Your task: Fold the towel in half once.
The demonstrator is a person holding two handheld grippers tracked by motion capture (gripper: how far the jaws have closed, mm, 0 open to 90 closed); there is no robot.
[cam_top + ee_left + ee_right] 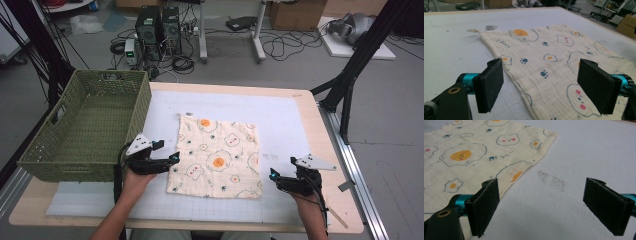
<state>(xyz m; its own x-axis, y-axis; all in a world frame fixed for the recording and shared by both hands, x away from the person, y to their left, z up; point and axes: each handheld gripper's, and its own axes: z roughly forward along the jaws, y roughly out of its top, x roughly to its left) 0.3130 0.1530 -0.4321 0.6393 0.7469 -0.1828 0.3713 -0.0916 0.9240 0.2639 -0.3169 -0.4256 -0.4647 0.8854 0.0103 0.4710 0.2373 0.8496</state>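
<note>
Black jaws on the left gripper point(175, 159) stand wide apart at the cloth's point(217, 156) left edge. Nearby, the right gripper point(273, 175) is spread too, just beside the right edge. That cloth lies flat mid-table, nearly square, on a white mat point(285, 125). Farther left sits a green basket point(85, 127).

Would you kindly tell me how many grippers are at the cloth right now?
2. The left gripper is at the cloth's left edge, jaws open; the right gripper sits just off its lower right corner, jaws open. None seem hidden.
</note>
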